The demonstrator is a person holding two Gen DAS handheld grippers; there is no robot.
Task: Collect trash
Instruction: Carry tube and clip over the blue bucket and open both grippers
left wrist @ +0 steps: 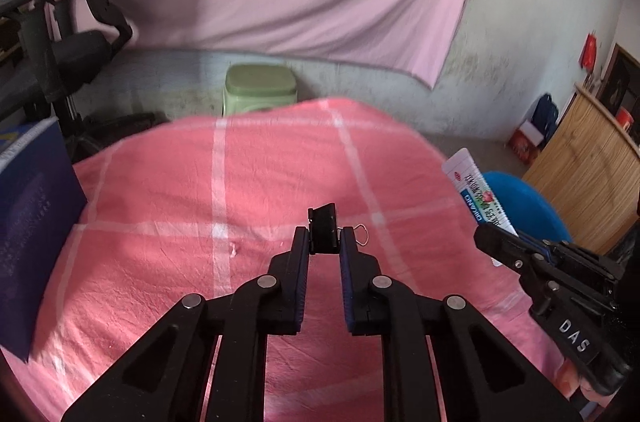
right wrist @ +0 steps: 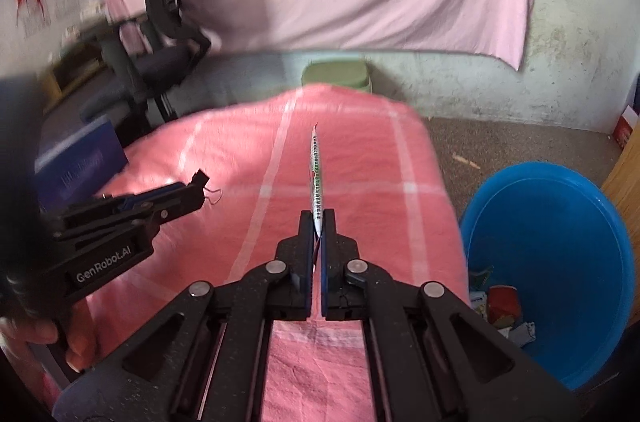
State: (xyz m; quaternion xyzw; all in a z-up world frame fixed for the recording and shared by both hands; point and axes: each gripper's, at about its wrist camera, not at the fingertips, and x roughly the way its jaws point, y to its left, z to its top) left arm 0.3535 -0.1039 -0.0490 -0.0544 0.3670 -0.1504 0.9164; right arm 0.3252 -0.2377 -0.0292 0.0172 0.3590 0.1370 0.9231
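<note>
Trash in both our grippers above the pink checked cloth (left wrist: 256, 182): a binder clip on the left, a flat wrapper on the right.

At far left a dark blue book (left wrist: 32, 230) stands at the cloth's edge, with an office chair (right wrist: 160, 34) behind it. Our left gripper (left wrist: 324, 242) has its fingers closed on a black binder clip (left wrist: 323, 228), whose wire handle pokes out just beside the right finger. Beyond the cloth sits a pale green stool (left wrist: 260, 88). Our right gripper (right wrist: 318, 226) pinches a printed white wrapper (right wrist: 315, 178), possibly a flattened toothpaste tube, edge-on in its own view and held clear of the cloth. Rightmost, a blue bucket (right wrist: 560, 198) stands on the floor just beside the cloth, with scraps (right wrist: 502, 310) lying in its bottom.
</note>
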